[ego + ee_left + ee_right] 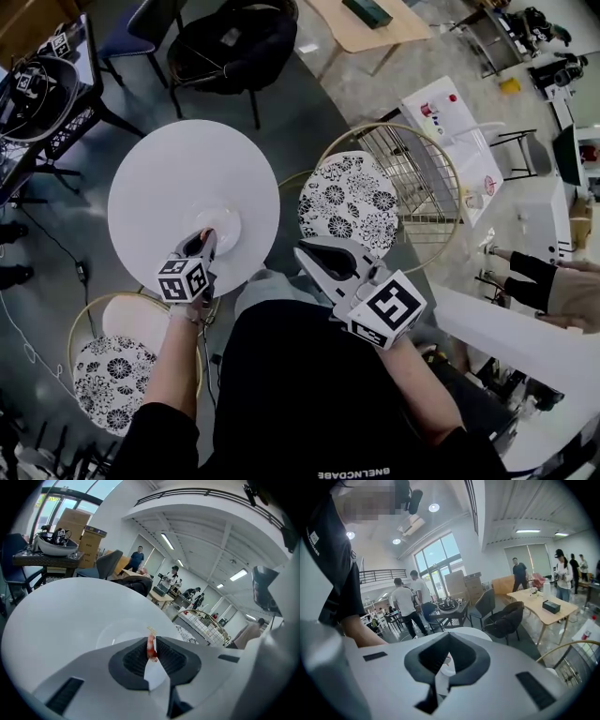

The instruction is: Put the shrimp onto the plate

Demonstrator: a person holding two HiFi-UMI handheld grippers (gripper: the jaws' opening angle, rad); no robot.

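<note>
The small red-and-white shrimp (151, 648) is pinched between the fingers of the left gripper (202, 240). It stands roughly along the line of the fingers, and its pale tail end pokes out past their tips. Those fingers are clamped on it.

The shallow white round plate (228, 217) lies straight ahead of and under those tips, on the big round white table (159, 173). From above, the fingertips sit over the plate's near rim. From the left gripper view, the plate's faint circle (105, 632) fills the space just beyond the shrimp. I judge that only a short lowering and a slight reach forward separate the shrimp from the middle of the plate.

The left hand is plainly the one to finish. The right gripper (307, 251) is off to the side past the table's edge, its fingers pressed together with nothing gripped that I can see.

The plate sits in the near part of the table, not far from the edge by the person, but bare tabletop surrounds it on every side. A chair with a black-and-white flowered cushion (349, 199) stands well clear to the right.
</note>
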